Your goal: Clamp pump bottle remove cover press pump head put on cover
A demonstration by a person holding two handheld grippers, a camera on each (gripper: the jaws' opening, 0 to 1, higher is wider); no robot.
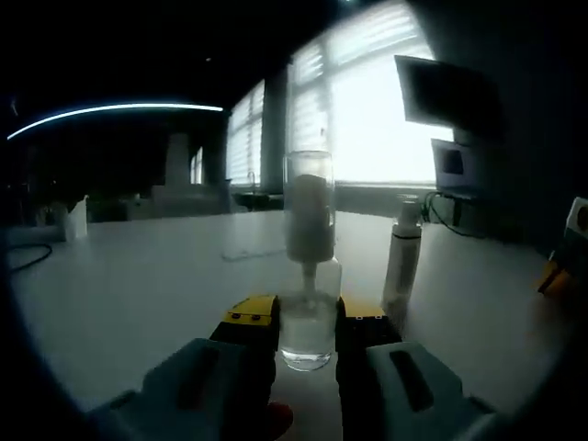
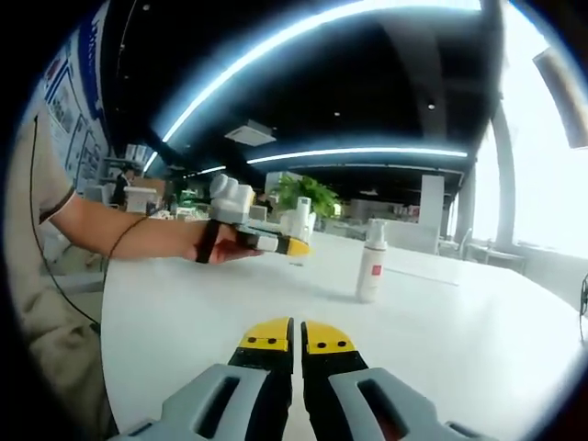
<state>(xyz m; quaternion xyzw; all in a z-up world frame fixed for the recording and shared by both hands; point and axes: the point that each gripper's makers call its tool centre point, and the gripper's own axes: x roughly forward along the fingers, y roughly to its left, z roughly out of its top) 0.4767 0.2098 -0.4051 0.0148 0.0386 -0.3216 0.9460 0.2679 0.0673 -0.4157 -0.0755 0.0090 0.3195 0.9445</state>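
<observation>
A clear pump bottle (image 1: 308,326) with a tall clear cover (image 1: 308,197) over its white pump head stands upright on the white table (image 1: 138,285). My left gripper (image 1: 308,317) is shut on the bottle's lower body, one yellow-tipped jaw on each side. In the right gripper view the same bottle (image 2: 299,223) shows far off, held in the left gripper (image 2: 292,245), which a person's hand carries. My right gripper (image 2: 297,338) hovers low over the near part of the table (image 2: 184,303), well short of the bottle. Its jaws are shut with nothing between them.
A second bottle, white with a pump top (image 1: 402,262), stands just right of the held one; it is also seen as the white bottle (image 2: 371,262). A monitor (image 1: 446,92) and cables sit at the table's far right. Bright windows lie behind. The person's arm (image 2: 119,234) reaches in from the left.
</observation>
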